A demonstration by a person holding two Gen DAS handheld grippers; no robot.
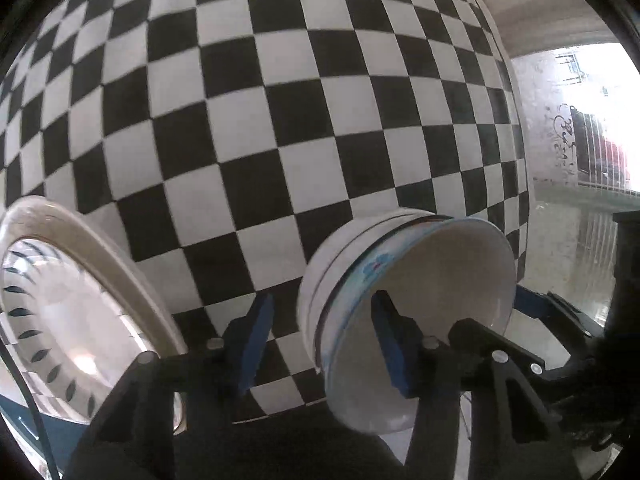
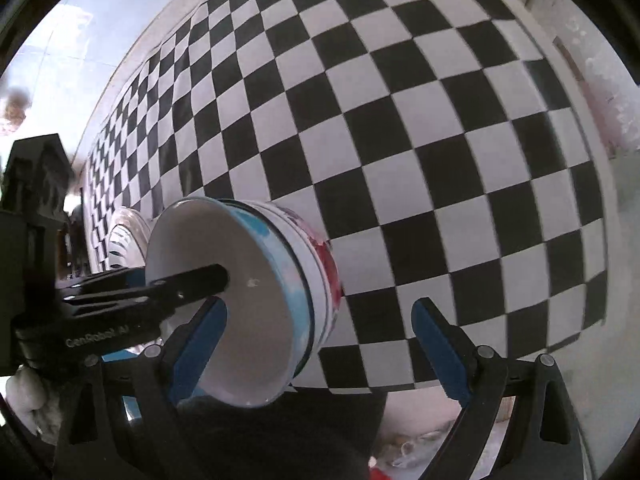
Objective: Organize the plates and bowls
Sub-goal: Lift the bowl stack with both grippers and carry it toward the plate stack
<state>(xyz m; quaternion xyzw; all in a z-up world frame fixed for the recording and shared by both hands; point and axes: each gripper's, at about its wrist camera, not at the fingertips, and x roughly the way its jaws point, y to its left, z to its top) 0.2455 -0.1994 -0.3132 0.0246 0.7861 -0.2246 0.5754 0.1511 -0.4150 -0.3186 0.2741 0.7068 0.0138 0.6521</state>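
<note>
Two stacked bowls [image 1: 400, 304] sit on the checkered desk [image 1: 280, 100], blue-patterned one nested on a white one with red print, with a leaf-rimmed plate [image 1: 76, 312] just to their left. Left gripper [image 1: 324, 340] straddles the near rim of the top bowl: one blue pad inside the cavity, the other outside, apart from the wall, so it reads as unclenched with the rim between the pads and no grip made. Right gripper [image 2: 320, 344] is spread wide with nothing between its pads; its left finger is right beside the bowl's rim, its right finger well clear over bare desk. Risks as I judge them: a one-sided rim pinch on glazed ceramic can slip or let the bowl swing down once lifted. If the nested pair sticks, the lower bowl may come up too and drop off. Closing off-centre could shove the stack toward the plate and chip it. Right gripper's near finger is close enough to knock the rim if it drifts left.
</note>
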